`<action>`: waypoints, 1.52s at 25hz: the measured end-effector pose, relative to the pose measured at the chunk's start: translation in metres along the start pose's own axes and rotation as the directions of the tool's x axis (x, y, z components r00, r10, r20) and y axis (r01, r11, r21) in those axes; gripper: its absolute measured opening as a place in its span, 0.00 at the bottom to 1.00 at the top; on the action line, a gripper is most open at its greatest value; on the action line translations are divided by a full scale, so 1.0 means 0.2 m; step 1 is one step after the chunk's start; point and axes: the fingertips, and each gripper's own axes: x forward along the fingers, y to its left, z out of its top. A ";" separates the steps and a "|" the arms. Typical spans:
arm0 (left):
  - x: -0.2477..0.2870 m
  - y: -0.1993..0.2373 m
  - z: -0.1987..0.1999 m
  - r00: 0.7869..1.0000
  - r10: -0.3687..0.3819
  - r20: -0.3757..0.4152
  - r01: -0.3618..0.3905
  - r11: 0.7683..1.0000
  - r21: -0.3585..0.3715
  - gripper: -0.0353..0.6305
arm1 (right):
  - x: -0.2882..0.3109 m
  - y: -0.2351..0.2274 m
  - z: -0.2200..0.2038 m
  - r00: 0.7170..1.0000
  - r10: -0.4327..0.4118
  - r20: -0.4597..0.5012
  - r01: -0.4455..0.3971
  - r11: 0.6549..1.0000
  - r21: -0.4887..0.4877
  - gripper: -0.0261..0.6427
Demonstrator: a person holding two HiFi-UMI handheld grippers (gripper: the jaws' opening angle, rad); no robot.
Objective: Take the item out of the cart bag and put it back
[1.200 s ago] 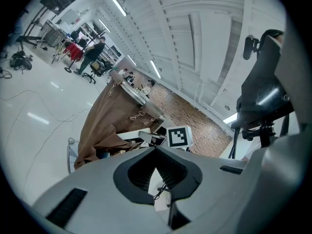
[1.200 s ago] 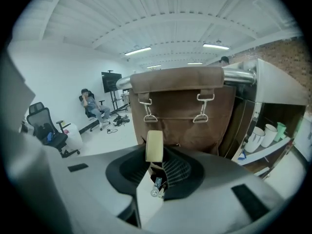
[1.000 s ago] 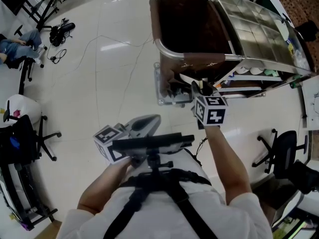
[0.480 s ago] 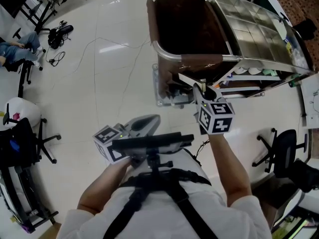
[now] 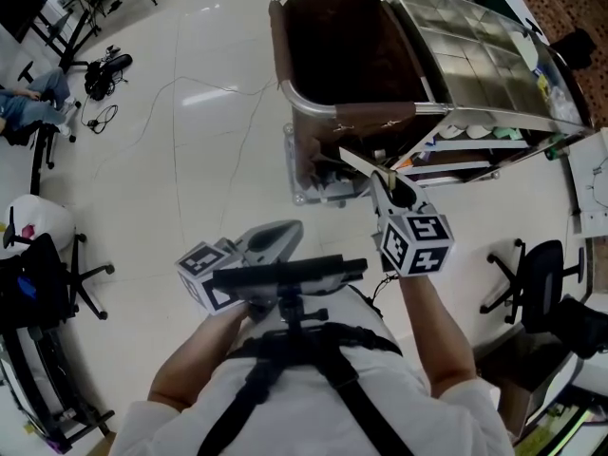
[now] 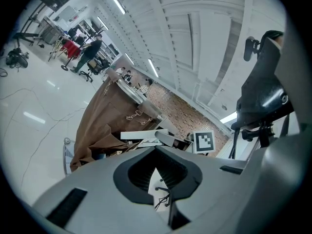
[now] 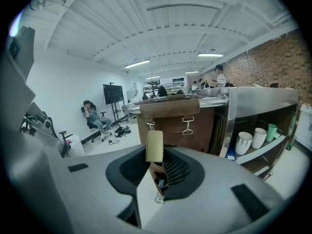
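The flat tan item [image 7: 154, 146] is pinched in the right tongs [image 5: 388, 186], outside the brown cart bag [image 5: 375, 115] and just in front of its near wall. The left tongs [image 5: 285, 234] are narrowed on nothing, close by the person's chest.

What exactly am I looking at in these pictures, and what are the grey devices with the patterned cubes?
A person holds a two-jaw gripper in each hand; the cubes are part of them. One picture comes from a head camera looking down, and the others come from a camera on each gripper. The right gripper is shut on a thin beige item, just in front of the brown cart bag on the steel cart. The left gripper is shut and empty, close to the body.
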 end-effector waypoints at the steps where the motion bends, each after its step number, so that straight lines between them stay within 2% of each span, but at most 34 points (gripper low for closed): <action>1: 0.00 0.00 0.00 1.000 -0.002 -0.001 0.002 1.000 -0.001 0.06 | -0.01 0.00 0.00 1.000 -0.002 0.002 0.002 1.000 0.003 0.15; 16: 0.07 -0.04 -0.02 0.999 -0.030 -0.037 0.031 1.000 0.002 0.06 | -0.15 0.00 0.03 0.999 -0.003 0.039 0.002 0.999 0.034 0.15; 26: 0.08 -0.04 -0.01 0.999 -0.026 -0.027 0.026 1.000 0.005 0.06 | -0.22 0.00 0.03 0.999 0.010 0.039 -0.011 0.999 0.034 0.15; 38: 0.09 -0.05 -0.03 0.998 -0.034 -0.054 0.035 0.999 0.002 0.06 | -0.34 -0.05 0.04 0.998 -0.021 0.063 0.019 0.999 0.037 0.15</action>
